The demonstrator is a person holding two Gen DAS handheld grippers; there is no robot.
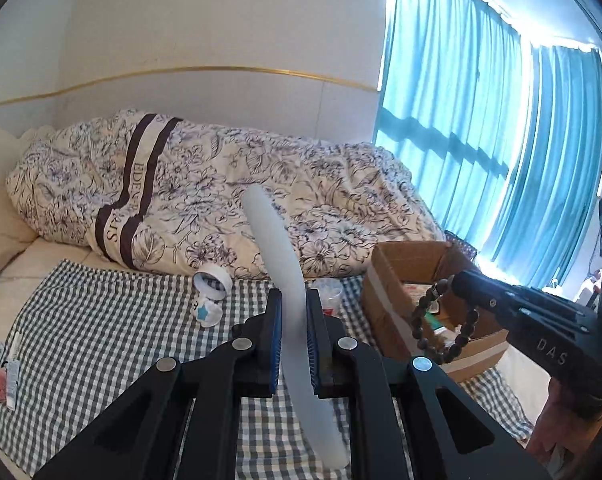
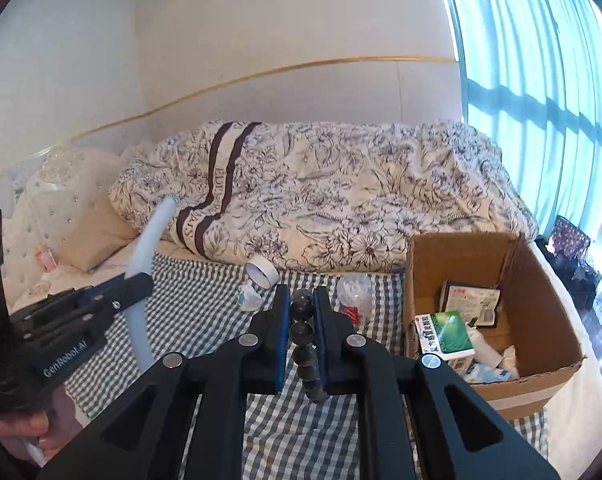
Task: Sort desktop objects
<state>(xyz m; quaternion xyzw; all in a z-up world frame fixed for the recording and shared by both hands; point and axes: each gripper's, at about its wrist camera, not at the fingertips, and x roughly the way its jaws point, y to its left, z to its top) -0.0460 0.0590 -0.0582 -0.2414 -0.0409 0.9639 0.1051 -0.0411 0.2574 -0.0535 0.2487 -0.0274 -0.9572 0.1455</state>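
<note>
Above the checked cloth, right gripper (image 2: pixel 301 312) was clamped on a bead bracelet (image 1: pixel 445 326) nearest the box (image 2: pixel 541 320) at right, left gripper (image 1: pixel 294 312) pinching an upright white strip (image 1: pixel 277 248).

Matt translucent plastic strip (image 1: pixel 289 280), glossy dark bead bracelet (image 2: pixel 303 332), rough cardboard box (image 2: pixel 541 312)

Both wrist views look closely across the checked cloth (image 1: pixel 101 320) toward the shared bed (image 2: pixel 341 200).
</note>
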